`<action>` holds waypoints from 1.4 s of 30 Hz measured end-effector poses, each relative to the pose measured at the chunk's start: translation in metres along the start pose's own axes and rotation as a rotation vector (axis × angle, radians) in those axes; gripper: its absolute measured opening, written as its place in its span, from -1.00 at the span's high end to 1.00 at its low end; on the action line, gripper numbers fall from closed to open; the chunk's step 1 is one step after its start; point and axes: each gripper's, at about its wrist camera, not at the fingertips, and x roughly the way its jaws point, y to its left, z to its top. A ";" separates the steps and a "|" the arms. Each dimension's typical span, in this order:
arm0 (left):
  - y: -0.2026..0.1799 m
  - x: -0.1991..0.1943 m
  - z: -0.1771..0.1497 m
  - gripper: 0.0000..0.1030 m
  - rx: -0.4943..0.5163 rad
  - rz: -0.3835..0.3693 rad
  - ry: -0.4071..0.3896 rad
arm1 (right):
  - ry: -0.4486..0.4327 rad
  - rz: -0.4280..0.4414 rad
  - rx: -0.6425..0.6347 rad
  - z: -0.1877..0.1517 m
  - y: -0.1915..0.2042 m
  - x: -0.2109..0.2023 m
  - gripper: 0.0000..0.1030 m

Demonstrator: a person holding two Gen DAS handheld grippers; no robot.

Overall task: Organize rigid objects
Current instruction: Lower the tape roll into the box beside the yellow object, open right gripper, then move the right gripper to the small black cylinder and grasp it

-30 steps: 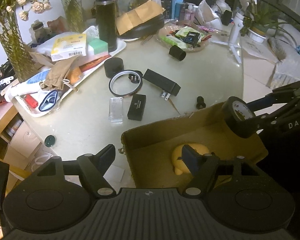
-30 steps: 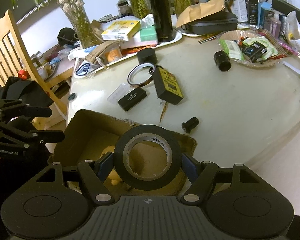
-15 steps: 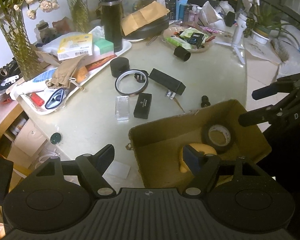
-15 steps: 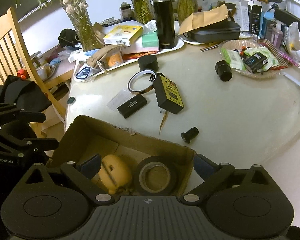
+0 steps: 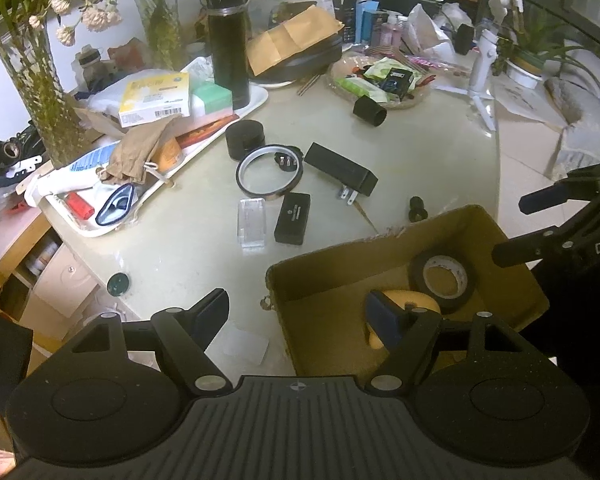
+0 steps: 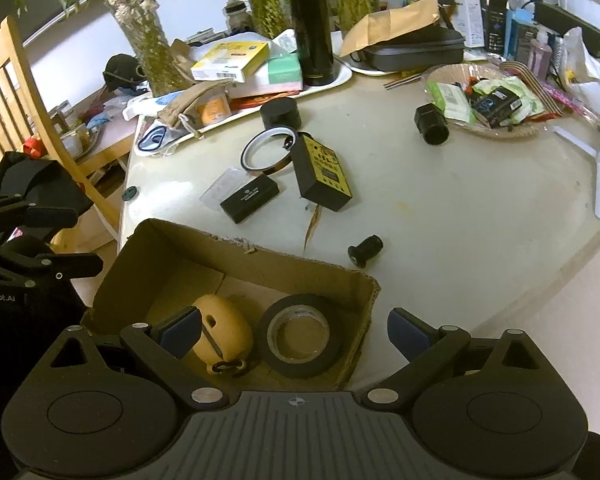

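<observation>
An open cardboard box (image 5: 340,246) (image 6: 236,245) sits at the near table edge. Inside it lie a black tape roll (image 5: 418,276) (image 6: 272,354), flat on the floor, and a yellow case (image 5: 420,303) (image 6: 224,328). My right gripper (image 6: 294,332) (image 5: 528,226) hangs open above the roll, touching nothing. My left gripper (image 5: 296,316) (image 6: 68,240) is open and straddles the box's left wall without pressing it. On the table lie a thin tape ring (image 5: 242,178), a black charger (image 5: 340,168), a small black box (image 5: 292,218), a clear case (image 5: 252,226) and a black knob (image 5: 417,206).
A white tray (image 5: 256,100) with a black flask (image 5: 228,40), boxes and a pouch fills the back left. Vases with plants (image 5: 40,92) stand behind it. A bowl of packets (image 5: 380,80) and a black cylinder (image 5: 370,112) lie at the back right. A wooden chair (image 6: 16,92) stands beside the table.
My right gripper opened and let go of the black tape roll, which dropped into the box beside the yellow case. The left gripper stayed put.
</observation>
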 end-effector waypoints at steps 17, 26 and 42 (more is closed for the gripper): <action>0.014 -0.001 0.016 -0.47 0.003 0.030 -0.048 | -0.012 -0.026 0.058 0.006 -0.014 0.003 -0.93; 0.021 0.000 0.015 -0.63 -0.050 0.061 -0.111 | -0.023 -0.041 0.081 0.013 -0.023 0.010 -0.93; 0.017 0.003 0.011 -0.63 0.048 0.053 -0.108 | -0.016 -0.058 0.140 0.032 -0.046 0.036 -0.82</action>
